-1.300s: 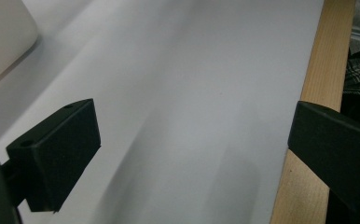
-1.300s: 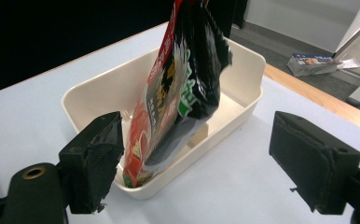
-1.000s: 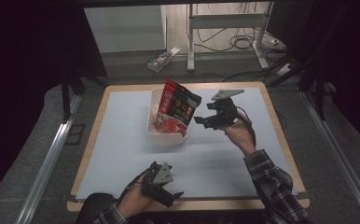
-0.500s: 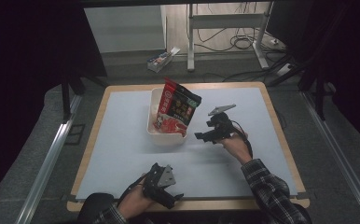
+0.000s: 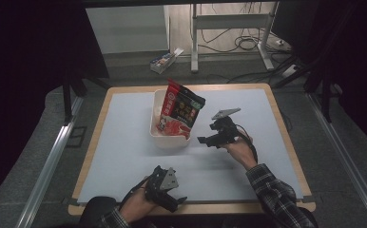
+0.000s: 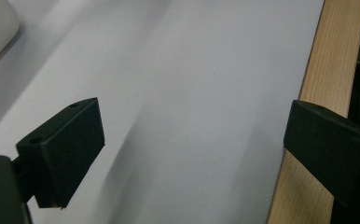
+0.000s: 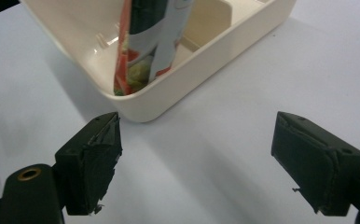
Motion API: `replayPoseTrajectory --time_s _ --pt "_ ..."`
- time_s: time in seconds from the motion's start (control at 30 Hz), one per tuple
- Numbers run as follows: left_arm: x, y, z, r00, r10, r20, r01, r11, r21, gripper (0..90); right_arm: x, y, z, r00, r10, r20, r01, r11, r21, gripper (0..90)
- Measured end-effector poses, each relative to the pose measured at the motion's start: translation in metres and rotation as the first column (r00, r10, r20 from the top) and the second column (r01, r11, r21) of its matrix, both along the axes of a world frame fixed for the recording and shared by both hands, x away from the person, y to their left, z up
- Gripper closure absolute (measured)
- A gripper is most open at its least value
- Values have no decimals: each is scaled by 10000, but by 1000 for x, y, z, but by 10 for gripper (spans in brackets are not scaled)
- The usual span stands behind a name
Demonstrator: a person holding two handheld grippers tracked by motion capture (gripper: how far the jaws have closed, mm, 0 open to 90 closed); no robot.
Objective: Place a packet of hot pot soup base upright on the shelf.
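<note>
The counter (image 5: 124,142) carries a pale sheet inside a wooden border and takes up the middle of the high view. Just past its centre, toward 12 o'clock, sits a cream tray (image 5: 159,135) with low walls. A red-and-black snack pouch (image 5: 179,110) stands in it, its top leaning toward 1 o'clock above the rim. In the right gripper view the tray (image 7: 206,60) has inner dividers, and the pouch's (image 7: 150,42) lower edge rests in the near compartment.

At 3 o'clock of the tray, just beside it and apart from it, the right tool (image 5: 209,140) hangs over the sheet with its jaws spread wide and nothing between them. The left tool (image 5: 177,203) lies at 6 o'clock, at the counter's near edge, likewise released. In its own view, one jaw is over the sheet and the other over the wooden border.
</note>
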State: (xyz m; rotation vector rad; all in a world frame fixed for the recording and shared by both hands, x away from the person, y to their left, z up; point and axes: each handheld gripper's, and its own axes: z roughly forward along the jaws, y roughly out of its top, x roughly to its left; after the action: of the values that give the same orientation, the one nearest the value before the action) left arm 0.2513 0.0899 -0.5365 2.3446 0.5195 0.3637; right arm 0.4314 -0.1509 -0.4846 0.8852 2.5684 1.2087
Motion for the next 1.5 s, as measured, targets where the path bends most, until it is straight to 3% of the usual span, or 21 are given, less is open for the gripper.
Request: replayPoseTrajectory --time_s 0.7,1.5 --pt "1 4 4 9996 259 -99 -264 9980 -582 54 -41 -31 14 9992 -83 391 77 9998 156 129" --pt "2 6 6 9986 469 -228 -489 9941 -968 62 -87 -69 12 9942 -442 980 452 9989 -81 117"
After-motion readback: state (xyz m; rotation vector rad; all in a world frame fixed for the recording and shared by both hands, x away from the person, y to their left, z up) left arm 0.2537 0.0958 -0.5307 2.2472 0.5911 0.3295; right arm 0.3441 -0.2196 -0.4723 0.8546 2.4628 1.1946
